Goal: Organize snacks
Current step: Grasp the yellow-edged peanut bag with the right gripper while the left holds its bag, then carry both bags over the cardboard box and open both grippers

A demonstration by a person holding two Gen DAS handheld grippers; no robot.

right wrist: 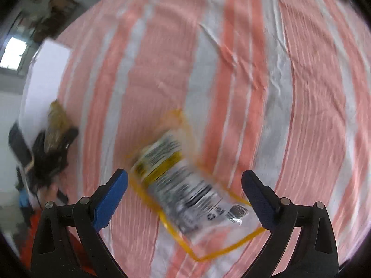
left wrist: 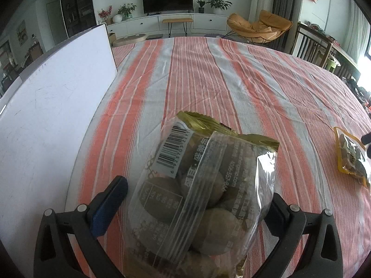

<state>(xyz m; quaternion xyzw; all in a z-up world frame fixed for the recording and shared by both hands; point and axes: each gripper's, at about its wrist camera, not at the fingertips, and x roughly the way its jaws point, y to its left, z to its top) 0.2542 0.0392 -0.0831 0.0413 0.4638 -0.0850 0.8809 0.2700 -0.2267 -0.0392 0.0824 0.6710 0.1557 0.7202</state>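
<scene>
In the left wrist view my left gripper [left wrist: 197,190] holds a clear and gold snack bag of round brown pieces [left wrist: 201,185] between its blue pads, above the striped cloth. The bag stands up and hides the right pad. A yellow-edged snack packet [left wrist: 352,157] lies on the cloth at the far right. In the blurred right wrist view my right gripper [right wrist: 185,185] is open, its fingers on either side of that yellow-edged packet [right wrist: 187,185], which lies flat on the cloth. The left gripper with its gold bag [right wrist: 55,125] shows at the left.
A red and white striped cloth [left wrist: 208,74] covers the table. A white box or board [left wrist: 53,106] stands at the table's left side, also in the right wrist view [right wrist: 44,74]. Chairs, a TV and plants stand beyond the far edge.
</scene>
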